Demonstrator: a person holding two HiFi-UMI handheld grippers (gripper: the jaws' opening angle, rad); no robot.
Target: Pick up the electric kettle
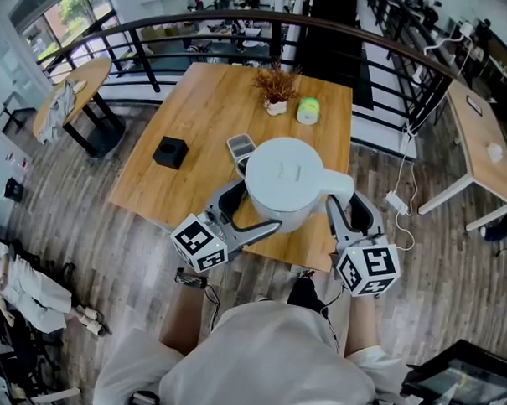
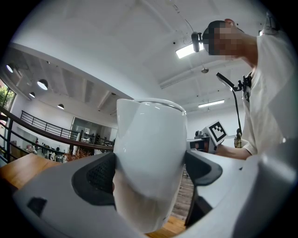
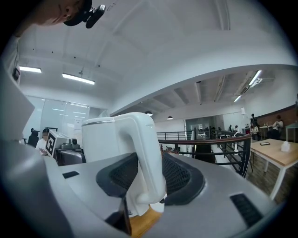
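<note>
A white electric kettle (image 1: 284, 184) with a round lid hangs over the near edge of the wooden table (image 1: 199, 111), gripped from both sides. My left gripper (image 1: 244, 215) has its jaws round the kettle's spout side (image 2: 149, 158), with the dark pads (image 2: 100, 174) against the white wall. My right gripper (image 1: 347, 212) is shut on the kettle's handle (image 3: 142, 153), which stands upright between its ribbed pads (image 3: 179, 176). Wood shows just under the kettle's bottom in the right gripper view. Whether the kettle rests on the table cannot be told.
On the table are a black box (image 1: 170, 152), a small grey dish (image 1: 240, 145), a dried plant in a white pot (image 1: 277, 89) and a green roll (image 1: 308, 111). A dark railing (image 1: 160, 25) curves behind. A white desk (image 1: 483, 140) stands at the right.
</note>
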